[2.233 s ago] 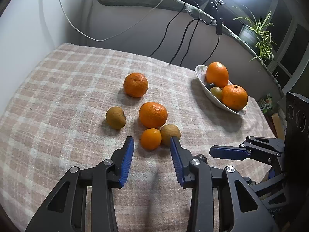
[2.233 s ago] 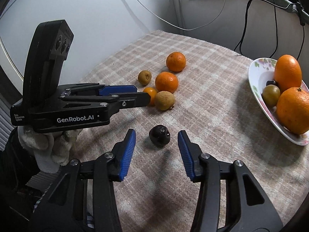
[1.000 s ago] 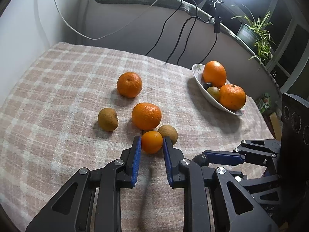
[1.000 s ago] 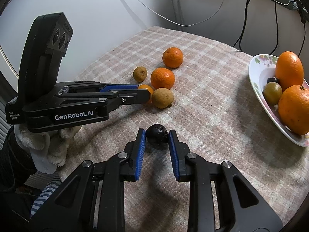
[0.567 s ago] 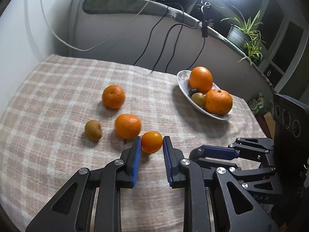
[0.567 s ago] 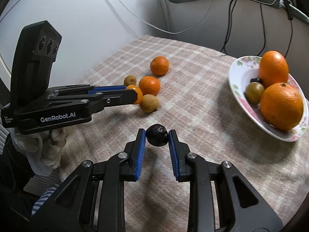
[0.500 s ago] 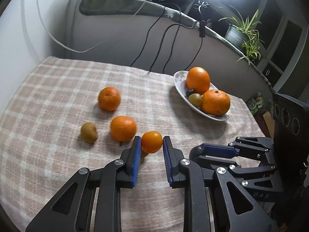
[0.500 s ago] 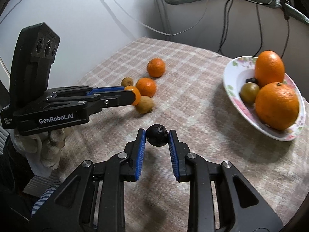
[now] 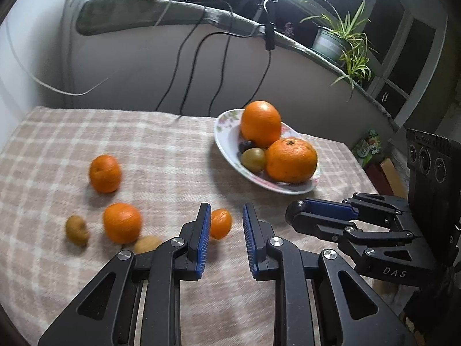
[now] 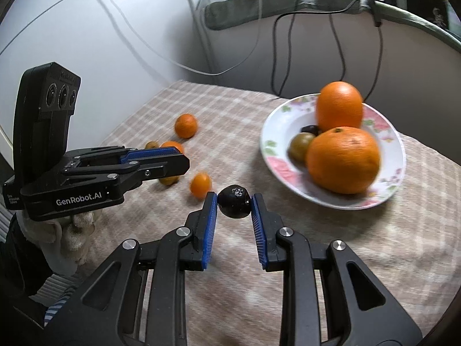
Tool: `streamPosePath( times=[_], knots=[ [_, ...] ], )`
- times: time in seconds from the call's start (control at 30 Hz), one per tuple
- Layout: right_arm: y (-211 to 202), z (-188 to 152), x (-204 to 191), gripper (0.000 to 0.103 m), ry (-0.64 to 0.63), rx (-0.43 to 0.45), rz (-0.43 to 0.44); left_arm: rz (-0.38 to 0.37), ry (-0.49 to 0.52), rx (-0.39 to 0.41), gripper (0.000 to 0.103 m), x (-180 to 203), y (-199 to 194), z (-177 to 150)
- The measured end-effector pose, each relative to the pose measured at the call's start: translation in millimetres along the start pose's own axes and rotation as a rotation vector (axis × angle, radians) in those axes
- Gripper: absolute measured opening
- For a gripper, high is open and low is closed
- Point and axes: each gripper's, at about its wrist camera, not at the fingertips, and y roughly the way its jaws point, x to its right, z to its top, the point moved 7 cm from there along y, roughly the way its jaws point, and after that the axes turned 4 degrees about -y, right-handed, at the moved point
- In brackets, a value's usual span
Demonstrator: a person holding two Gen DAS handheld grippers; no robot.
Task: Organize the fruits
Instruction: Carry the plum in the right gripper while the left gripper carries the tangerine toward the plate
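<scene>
My left gripper (image 9: 223, 216) stands open; the small orange (image 9: 220, 223) is out of its jaws, beyond the fingertips near the left finger, over the checked cloth. In the right wrist view that small orange (image 10: 200, 185) is past the left gripper (image 10: 173, 158), apart from it. My right gripper (image 10: 234, 201) is shut on a dark plum (image 10: 234, 201), held above the cloth short of the flowered plate (image 10: 397, 155). The plate (image 9: 227, 144) holds two big oranges (image 9: 291, 160), a green-brown fruit (image 9: 253, 159) and a dark fruit.
On the cloth at left lie two oranges (image 9: 105, 173) (image 9: 122, 222) and two brown kiwis (image 9: 76, 229) (image 9: 147, 244). Cables hang down the back wall (image 9: 184, 57). A potted plant (image 9: 343, 34) stands on the ledge. The table edge drops off at right.
Both grippers rose and moved toward the plate. The left gripper's jaws opened and the small orange left them. The right gripper still holds the plum.
</scene>
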Motion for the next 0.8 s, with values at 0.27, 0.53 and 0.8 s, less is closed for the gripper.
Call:
streamPosePath(
  times=[0.27,0.53,0.8],
  knots=[
    [-9,1,31,0.025,0.037,0.020,-0.033,-0.019,0.018,-0.011,0.020,17,19,8],
    [-10,1,46,0.025,0.055,0.029,-0.047,-0.025,0.037,-0.019,0.019,26,33,17],
    [-27,11,63,0.025,0.068,0.079,-0.075,-0.027,0.047,-0.022,0.018,33,45,26]
  ],
)
